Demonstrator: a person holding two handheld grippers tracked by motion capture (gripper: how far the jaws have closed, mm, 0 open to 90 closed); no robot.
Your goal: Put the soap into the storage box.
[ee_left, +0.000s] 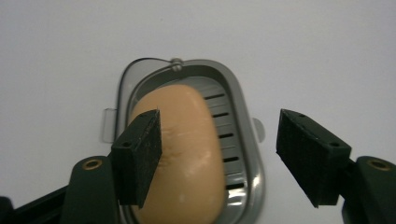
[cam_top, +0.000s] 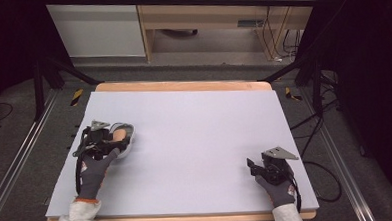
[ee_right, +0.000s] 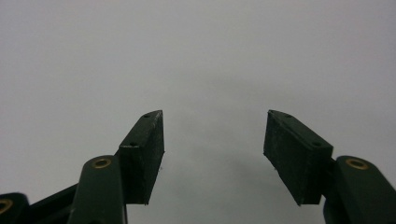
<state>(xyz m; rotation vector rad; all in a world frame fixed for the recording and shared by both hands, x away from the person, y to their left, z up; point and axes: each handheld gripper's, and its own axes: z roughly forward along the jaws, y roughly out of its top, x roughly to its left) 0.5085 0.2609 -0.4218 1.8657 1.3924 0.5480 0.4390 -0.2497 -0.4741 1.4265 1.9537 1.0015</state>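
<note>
From the high view we see the left gripper [cam_top: 116, 140] over a grey metal soap dish [cam_top: 126, 138] on the pale lavender table mat [cam_top: 195, 140], with the right gripper [cam_top: 252, 166] well apart from the dish. The left gripper view reveals the dish's slotted floor under an oval peach soap bar [ee_left: 187, 154], the jaws spread wide, one pad [ee_left: 140, 156] over the bar, contact unclear. In the right gripper view we see wide-open, empty jaws above bare mat.

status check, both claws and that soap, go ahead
Left claw open over peach oval soap bar in grey slotted metal dish. Right claw open, above bare white tabletop. No obstructions.
</note>
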